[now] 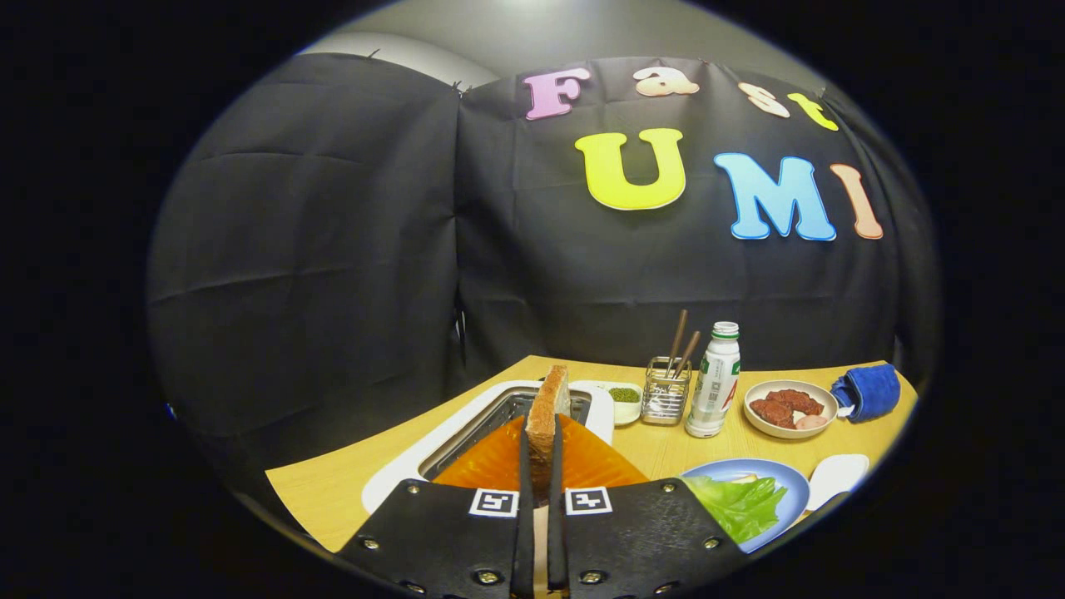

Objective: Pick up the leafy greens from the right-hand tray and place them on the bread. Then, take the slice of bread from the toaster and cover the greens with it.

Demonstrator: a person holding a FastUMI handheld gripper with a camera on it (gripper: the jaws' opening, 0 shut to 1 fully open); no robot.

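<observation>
Grip: my gripper (541, 466) pinches the bread slice (547, 408) upright, edge-on, fingers pressed on both faces | Where: above the toaster (466, 428) slot | Greens (740, 503) lie on the blue plate (790, 482), near the desk's front edge, awaiting cover.

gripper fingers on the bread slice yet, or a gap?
Touching. In the gripper view both fingers press the sides of the bread slice, which stands upright between them above the toaster; no gap shows on either side.

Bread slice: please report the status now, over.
Jaws shut on bread slice, over toaster. Greens on blue plate, uncovered. Nothing between.
</observation>
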